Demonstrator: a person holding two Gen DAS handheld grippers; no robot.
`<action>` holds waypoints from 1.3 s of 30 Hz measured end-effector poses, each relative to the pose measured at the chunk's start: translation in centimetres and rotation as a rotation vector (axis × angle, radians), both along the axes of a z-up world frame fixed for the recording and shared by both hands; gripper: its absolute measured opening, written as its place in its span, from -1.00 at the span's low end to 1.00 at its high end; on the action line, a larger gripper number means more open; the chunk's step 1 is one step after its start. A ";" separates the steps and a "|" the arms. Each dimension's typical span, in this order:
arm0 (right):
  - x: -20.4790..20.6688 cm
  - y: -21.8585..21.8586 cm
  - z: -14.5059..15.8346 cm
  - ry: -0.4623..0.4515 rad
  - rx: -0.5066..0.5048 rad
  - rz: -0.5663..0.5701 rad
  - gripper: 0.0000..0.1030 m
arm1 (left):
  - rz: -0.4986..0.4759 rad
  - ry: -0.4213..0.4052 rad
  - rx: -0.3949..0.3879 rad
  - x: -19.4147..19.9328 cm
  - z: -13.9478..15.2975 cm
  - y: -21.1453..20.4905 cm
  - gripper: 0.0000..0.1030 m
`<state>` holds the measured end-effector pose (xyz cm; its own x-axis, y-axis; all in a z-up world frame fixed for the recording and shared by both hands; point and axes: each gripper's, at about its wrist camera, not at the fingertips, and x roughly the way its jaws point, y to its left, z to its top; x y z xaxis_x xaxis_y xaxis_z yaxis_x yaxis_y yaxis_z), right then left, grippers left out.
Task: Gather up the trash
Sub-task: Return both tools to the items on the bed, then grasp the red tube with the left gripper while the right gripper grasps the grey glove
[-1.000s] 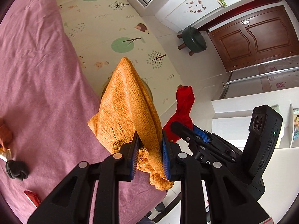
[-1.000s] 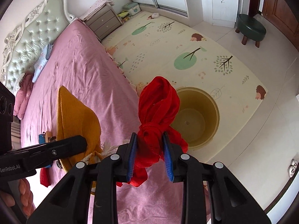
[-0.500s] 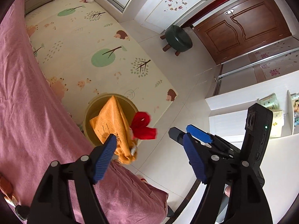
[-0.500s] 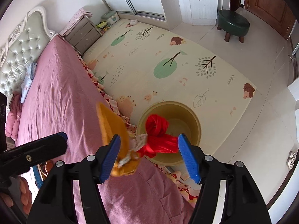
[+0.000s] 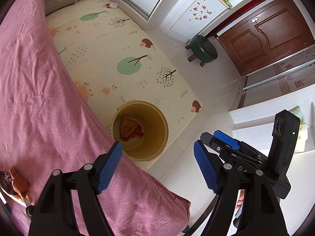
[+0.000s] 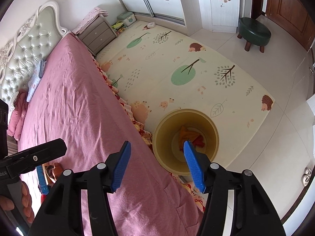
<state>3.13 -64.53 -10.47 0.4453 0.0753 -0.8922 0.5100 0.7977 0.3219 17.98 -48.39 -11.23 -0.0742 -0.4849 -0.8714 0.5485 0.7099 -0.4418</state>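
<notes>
Fingers (image 5: pixel 110 165) apart above crumpled cloths (image 5: pixel 130 128)

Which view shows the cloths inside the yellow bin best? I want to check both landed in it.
The left wrist view: the orange cloth and red cloth lie unobstructed on the bottom of the yellow bin. In the right wrist view, the right hand-held gripper has one blue finger covering part of them.
</notes>
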 end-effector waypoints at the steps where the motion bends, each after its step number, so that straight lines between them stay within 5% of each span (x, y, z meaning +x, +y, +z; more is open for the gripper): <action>1: 0.1 0.7 0.4 -0.010 0.001 0.011 0.08 | 0.007 -0.003 -0.002 -0.1 0.3 0.6 0.45; 10: 0.9 8.7 2.4 -0.047 0.035 0.139 0.08 | 0.093 -0.024 0.010 -1.1 2.0 9.0 0.46; 20: 0.4 19.0 0.7 -0.039 0.068 0.274 0.08 | 0.226 -0.036 0.078 -3.8 1.5 20.7 0.47; 30: -0.2 25.8 -1.0 -0.014 0.062 0.393 0.08 | 0.353 0.020 0.159 -8.5 -1.8 30.3 0.49; 39: 0.1 31.6 -3.0 0.035 0.043 0.534 0.08 | 0.387 0.055 0.217 -12.2 -5.5 33.9 0.49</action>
<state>3.28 -32.89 -13.42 0.3052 0.3199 -0.8969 0.0480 0.9355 0.3500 5.81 -14.47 -16.70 0.0279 -0.2924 -0.9559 0.2043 0.9378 -0.2809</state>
